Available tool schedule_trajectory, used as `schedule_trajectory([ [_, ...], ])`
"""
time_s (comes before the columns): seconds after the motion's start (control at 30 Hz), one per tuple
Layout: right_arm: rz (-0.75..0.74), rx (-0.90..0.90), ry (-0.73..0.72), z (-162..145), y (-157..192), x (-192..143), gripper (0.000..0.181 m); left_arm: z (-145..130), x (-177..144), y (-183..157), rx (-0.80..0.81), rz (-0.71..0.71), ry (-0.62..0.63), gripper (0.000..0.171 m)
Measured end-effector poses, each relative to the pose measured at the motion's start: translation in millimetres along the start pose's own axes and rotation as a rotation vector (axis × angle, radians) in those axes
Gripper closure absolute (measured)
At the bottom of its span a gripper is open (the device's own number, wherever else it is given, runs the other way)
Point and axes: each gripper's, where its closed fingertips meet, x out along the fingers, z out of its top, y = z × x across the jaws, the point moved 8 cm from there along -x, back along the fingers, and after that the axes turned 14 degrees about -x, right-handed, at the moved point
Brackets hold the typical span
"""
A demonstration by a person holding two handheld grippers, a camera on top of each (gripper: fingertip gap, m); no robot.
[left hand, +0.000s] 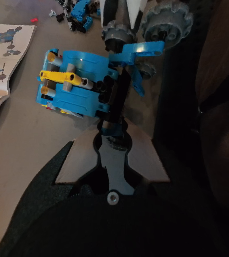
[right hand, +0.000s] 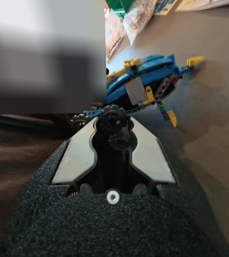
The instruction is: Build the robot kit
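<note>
My left gripper (left hand: 111, 125) is shut on the black and blue end of a blue brick model (left hand: 80, 86) and holds it above the table. The model has yellow beams and grey pins. Grey toothed wheels (left hand: 166, 23) sit at its far end. My right gripper (right hand: 114, 118) is shut on one dark toothed wheel (right hand: 113, 120) of the same model (right hand: 145, 77). A smaller wheel (right hand: 119, 143) lies between its fingers, lower down. Another wheel (right hand: 80, 122) sits to the left. In the left wrist view the right gripper's white fingers (left hand: 132, 13) show around a wheel (left hand: 116, 34).
An open instruction booklet (left hand: 7, 55) lies at the left on the brown table (left hand: 27, 139). A pile of loose blue and black pieces (left hand: 79, 18) and a red piece (left hand: 34, 19) lie farther back. Clear plastic bags (right hand: 136, 20) and a green box (right hand: 116, 5) stand beyond. Dark brown cloth (left hand: 215, 125) fills the right. The left gripper's tips are roughly 9 centimetres from the right gripper's. The red piece (left hand: 34, 19) lies around 25 centimetres away from my right fingertips.
</note>
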Motion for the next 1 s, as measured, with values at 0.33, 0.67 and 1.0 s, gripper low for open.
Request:
schedule_trajectory([
  [0.33, 0.051, -0.027, -0.003, -12, -2, 6, 0.141, 4, -3, 5, 0.063, -0.016, 0.079, 0.149],
  [0.67, 0.047, -0.015, -0.120, -2, -1, 4, 0.141, 8, -2, 2, 0.117, -0.033, 0.136, 0.150],
  [1.0, 0.023, -0.128, 0.003, -24, 1, 11, 0.140, 7, -1, 5, 0.028, -0.042, 0.126, 0.150],
])
